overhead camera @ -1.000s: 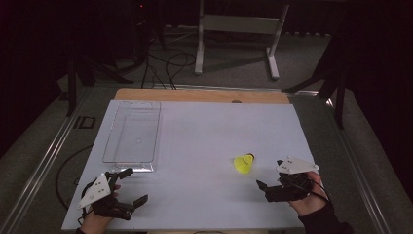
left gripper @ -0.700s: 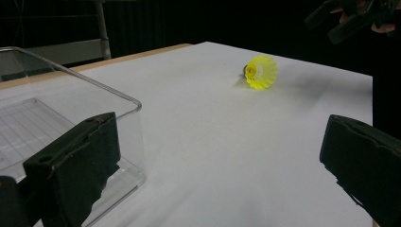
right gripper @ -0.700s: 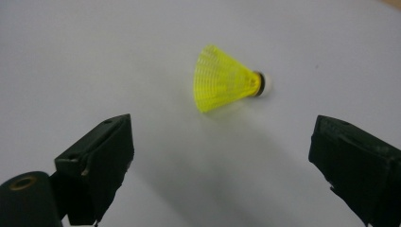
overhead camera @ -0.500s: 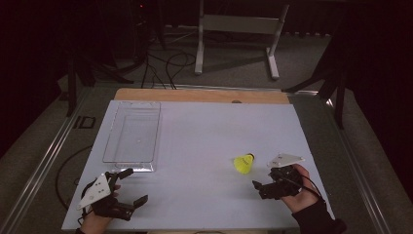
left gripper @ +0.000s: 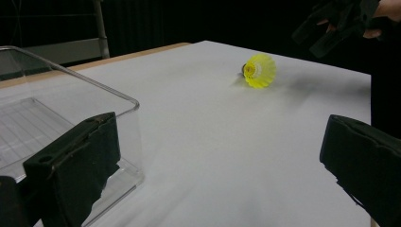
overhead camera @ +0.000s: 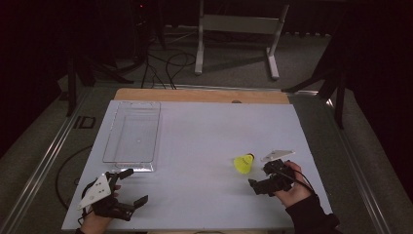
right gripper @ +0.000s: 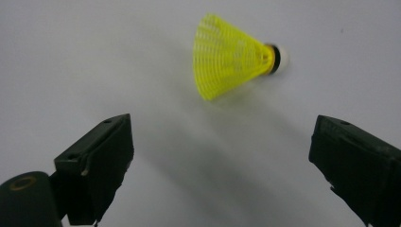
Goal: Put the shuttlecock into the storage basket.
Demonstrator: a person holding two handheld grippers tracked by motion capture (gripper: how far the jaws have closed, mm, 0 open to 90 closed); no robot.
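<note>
On the white counter (overhead camera: 195,146), the yellow shuttlecock (overhead camera: 243,163) lies on its side just ahead of your right tool (overhead camera: 265,178), jaws spread; your left tool (overhead camera: 127,187), also spread, is well apart.

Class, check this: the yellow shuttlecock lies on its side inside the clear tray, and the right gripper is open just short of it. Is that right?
Not quite. The shuttlecock lies on its side on the bare white table, well apart from the tray, as the high view shows. The rest holds: the right gripper is open just short of it, jaws wide apart.
</note>
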